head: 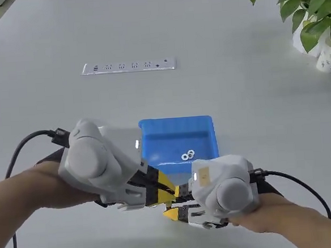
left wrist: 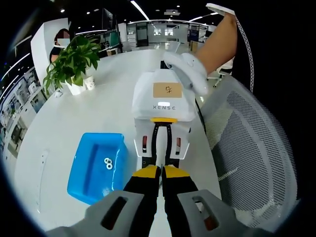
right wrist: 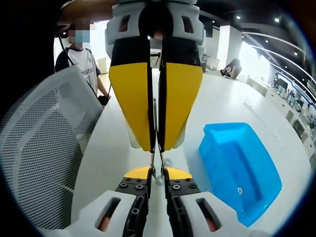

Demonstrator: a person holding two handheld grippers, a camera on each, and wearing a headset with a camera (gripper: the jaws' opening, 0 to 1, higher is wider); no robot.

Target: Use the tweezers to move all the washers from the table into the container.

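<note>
Nearest the person, the two grippers meet tip to tip just above the tabletop [head: 236, 85], at the near edge of the work. The left gripper [left wrist: 161, 173] has its yellow-tipped jaws pressed together with only a hairline slit between them. In that slit runs a thin metal strip, judged to be the tweezers [right wrist: 154, 163]. The right gripper [right wrist: 157, 174] faces it from the opposite side, and its jaws are likewise drawn in tight around the lower end of the same strip. Both therefore appear to pinch the tweezers at once, which looks like a regrip or a pass from one to the other rather than a pick.

Just beyond the grippers stands the blue container [head: 177, 126], close to them but not touching. Two washers [head: 187, 155] lie side by side on its floor, toward its near wall.

As a judgement, the task is partly done, with at least two washers delivered. Whether any remain on the tabletop cannot be told, because the grippers and hands cover the patch beneath them. The tweezers' tips are too fine to show whether they carry anything.

Farther off lies a power strip [head: 128, 66], well apart from the container. A potted plant [head: 308, 6] stands at the far right corner.
</note>
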